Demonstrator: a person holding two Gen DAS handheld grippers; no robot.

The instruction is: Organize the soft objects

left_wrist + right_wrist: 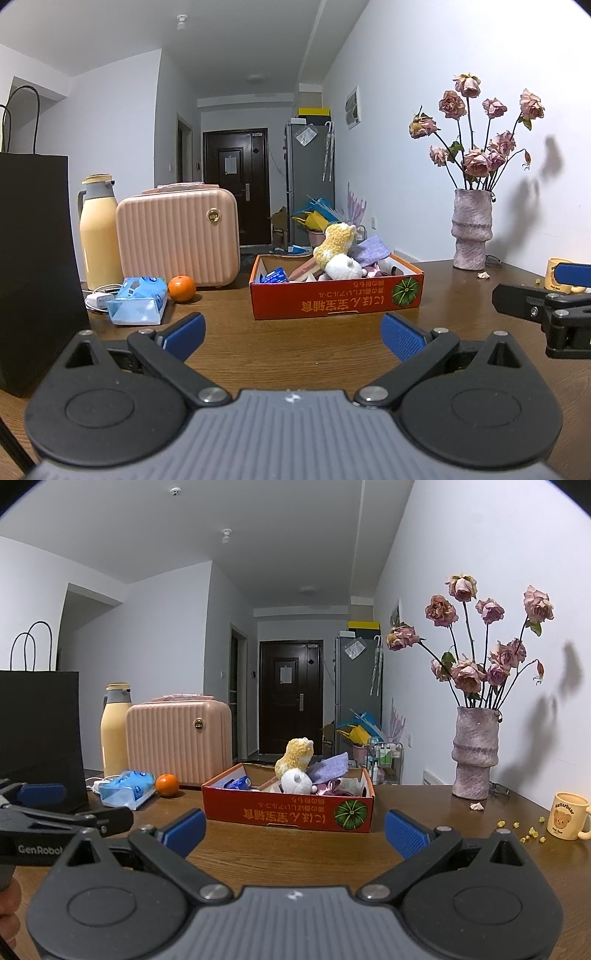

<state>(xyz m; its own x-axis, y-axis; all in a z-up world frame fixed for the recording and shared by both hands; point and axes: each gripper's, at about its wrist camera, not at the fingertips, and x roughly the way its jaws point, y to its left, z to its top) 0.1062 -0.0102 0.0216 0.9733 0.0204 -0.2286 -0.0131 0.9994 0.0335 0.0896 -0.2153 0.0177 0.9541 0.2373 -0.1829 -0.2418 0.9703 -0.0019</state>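
A: Left gripper [291,334], its own view: blue pads [184,334] standing wide apart at lower centre, nothing sitting between them, bare brown table [295,354] showing through the gap.

B: Right gripper [295,829] is reading the same in its own view. Jaws spread, empty, hovering low over the wood. The left gripper's side is poking in at the left edge there, and part of a hand [9,904] is showing at lower left.

A: Soft things are all sitting in the red cardboard box [332,299], centre of frame, just beyond the pads. A yellow plush toy [334,242] is leaning on top, a white plush toy [343,267] lying under it, a purple cloth [369,249] sticking out to the right. A blue packet [274,275] is lying at the box's left end.

B: Left of the box: an orange [167,785], then a blue tissue pack [127,788] lying on its side, a white charger [98,299] tucked beside it.

A: Behind those, a pink ribbed case [177,238] and a yellow thermos jug [98,229] are standing upright; a black paper bag [33,258] is filling the left edge.

B: Right side: a mauve vase [474,753] holding wilted roses [476,635], a fallen petal [476,806] near its foot, a bear mug [569,815] at far right with yellow crumbs [524,830] scattered beside it.
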